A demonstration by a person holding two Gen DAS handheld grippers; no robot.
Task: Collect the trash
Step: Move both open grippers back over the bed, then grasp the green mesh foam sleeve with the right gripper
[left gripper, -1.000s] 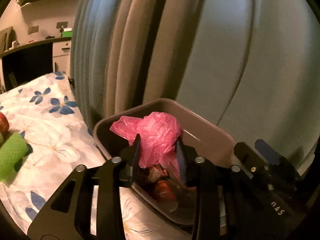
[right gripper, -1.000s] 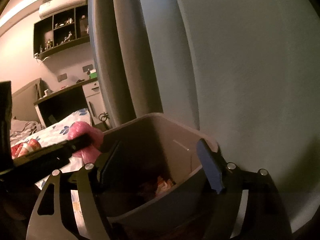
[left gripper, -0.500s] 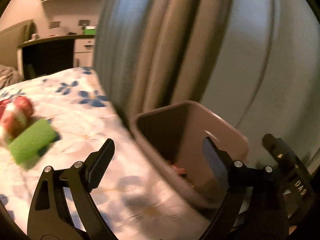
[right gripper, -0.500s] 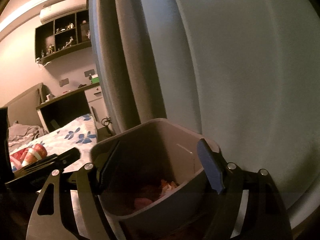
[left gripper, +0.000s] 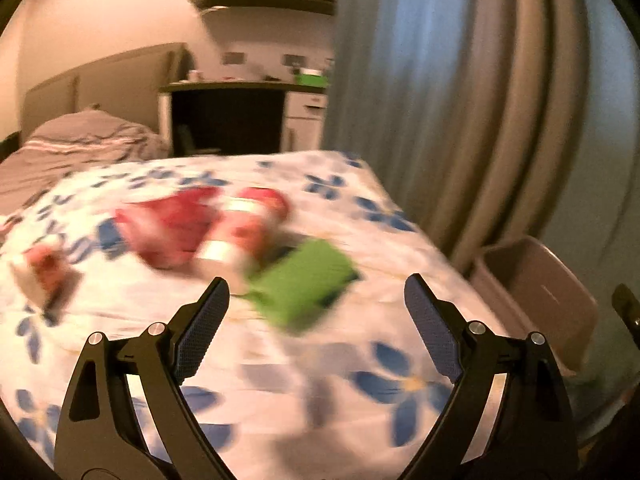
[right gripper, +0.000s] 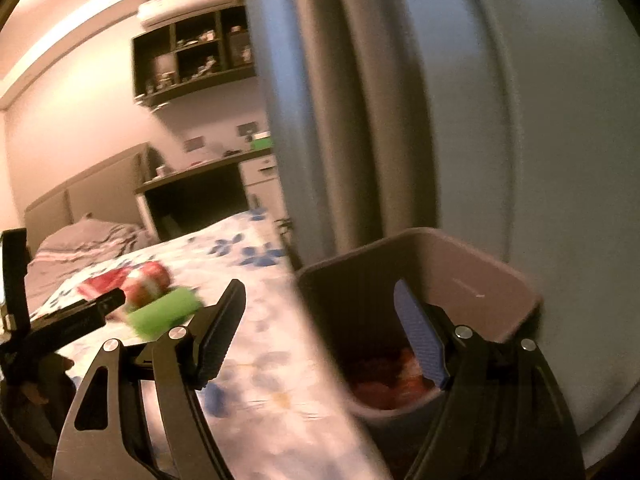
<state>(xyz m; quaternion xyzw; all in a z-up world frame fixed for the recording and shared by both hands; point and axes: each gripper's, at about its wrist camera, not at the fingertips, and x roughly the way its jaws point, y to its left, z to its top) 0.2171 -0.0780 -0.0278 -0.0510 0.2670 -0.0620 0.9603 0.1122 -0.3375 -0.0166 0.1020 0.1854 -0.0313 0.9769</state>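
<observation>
Both the left claw [left gripper: 316,300] and the right claw [right gripper: 320,308] are wide open and empty; the green item [left gripper: 304,284] lies at frame centre on the bed [left gripper: 280,380], and the bin [right gripper: 460,280] is at lower right.

This is a bedroom in somebody's home. A bed with a tall padded beige headboard [left gripper: 100,80] and rumpled grey striped bedding [left gripper: 76,144] sits at the left of the left wrist view, and a white sheet printed with blue flowers [left gripper: 360,208] fills the middle and bottom. Heavy grey-blue pleated curtains [left gripper: 460,100] hang down the right side. At the back stands a dark-topped desk with white drawers [left gripper: 248,116], small bits and pieces on top. In the upper left of the right wrist view, a dark wall-mounted cubby shelf of small ornaments [right gripper: 192,56] hangs under a white air-conditioner unit [right gripper: 188,6].
</observation>
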